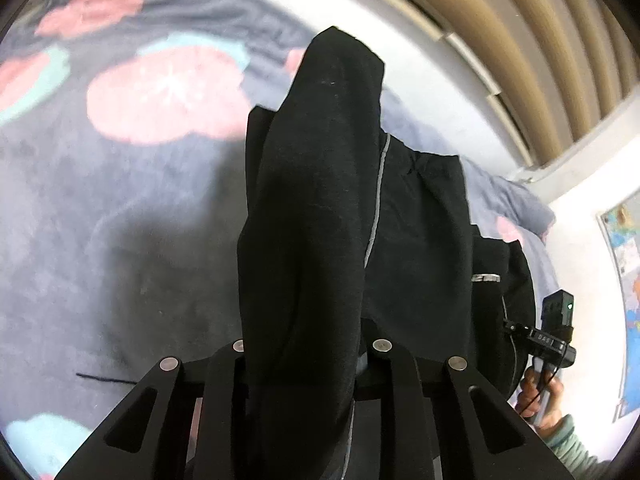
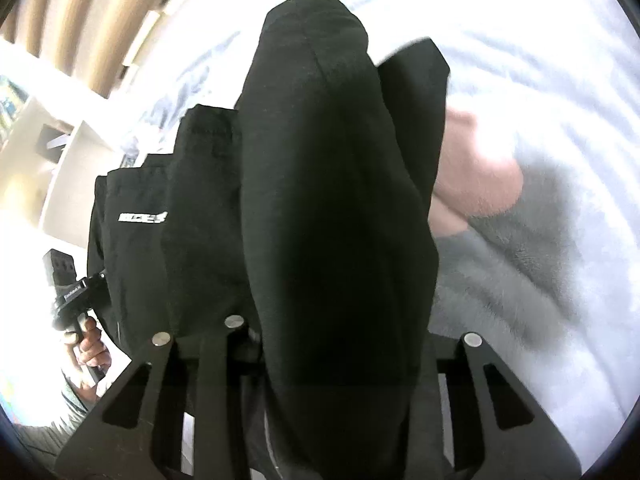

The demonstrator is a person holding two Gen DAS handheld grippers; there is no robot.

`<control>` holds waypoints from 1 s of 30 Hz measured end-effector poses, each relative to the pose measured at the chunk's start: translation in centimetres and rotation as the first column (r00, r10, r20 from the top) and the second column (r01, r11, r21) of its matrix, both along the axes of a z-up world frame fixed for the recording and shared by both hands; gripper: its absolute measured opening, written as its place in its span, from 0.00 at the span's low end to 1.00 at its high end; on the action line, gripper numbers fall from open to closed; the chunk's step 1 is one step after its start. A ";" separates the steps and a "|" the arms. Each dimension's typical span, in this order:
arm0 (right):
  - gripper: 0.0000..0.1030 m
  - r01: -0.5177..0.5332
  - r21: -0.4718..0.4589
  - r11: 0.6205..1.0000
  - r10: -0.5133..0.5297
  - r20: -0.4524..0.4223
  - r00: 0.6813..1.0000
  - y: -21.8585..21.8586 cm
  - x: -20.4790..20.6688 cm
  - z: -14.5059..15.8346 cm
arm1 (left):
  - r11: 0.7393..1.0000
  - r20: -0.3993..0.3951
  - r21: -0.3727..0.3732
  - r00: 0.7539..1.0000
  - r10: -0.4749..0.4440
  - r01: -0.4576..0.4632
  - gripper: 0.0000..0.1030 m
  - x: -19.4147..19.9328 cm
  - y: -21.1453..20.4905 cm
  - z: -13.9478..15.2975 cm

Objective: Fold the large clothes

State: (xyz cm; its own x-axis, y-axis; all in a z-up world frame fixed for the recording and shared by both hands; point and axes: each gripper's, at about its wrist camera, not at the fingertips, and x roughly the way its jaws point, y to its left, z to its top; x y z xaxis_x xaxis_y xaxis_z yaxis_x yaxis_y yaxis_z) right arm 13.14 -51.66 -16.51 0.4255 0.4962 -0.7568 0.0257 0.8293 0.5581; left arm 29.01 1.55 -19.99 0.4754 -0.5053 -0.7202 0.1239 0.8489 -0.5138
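A large black garment point(image 1: 312, 200) hangs bunched over my left gripper point(image 1: 308, 354) and hides its fingertips; the jaws stand narrow, shut on the cloth. A grey seam runs down the garment, and a white logo point(image 1: 486, 278) shows to the right. The same black garment point(image 2: 328, 200) drapes over my right gripper point(image 2: 340, 344), which is likewise shut on a thick fold, fingertips hidden. The cloth spans between both grippers above the bed. Each view shows the other gripper's handle point(image 1: 556, 336) point(image 2: 68, 292), held by a hand point(image 2: 94, 348).
Below lies a grey-blue fleece blanket point(image 1: 120, 208) with pink and teal patches, bright and washed out in the right wrist view point(image 2: 520, 280). Beige curtains point(image 1: 540, 40) hang at the far side. A map poster point(image 1: 628, 280) is on the wall, and a white shelf point(image 2: 60, 152) stands nearby.
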 end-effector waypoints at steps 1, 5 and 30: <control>0.30 0.000 -0.005 1.000 0.000 0.016 1.000 0.1 -0.6 1.0 | 1.000 0.014 0.003 1.000 -0.004 0.003 0.23 -0.4 0.0 0.7; 0.30 0.012 0.003 1.000 -0.012 0.061 0.998 -0.6 -3.2 4.2 | 1.000 0.091 -0.013 0.996 -0.018 0.020 0.22 -3.6 0.6 4.7; 0.31 0.031 -0.094 0.995 -0.046 -0.169 0.985 7.0 -20.2 2.0 | 0.998 -0.118 0.002 0.992 -0.054 0.055 0.23 -24.8 2.5 0.2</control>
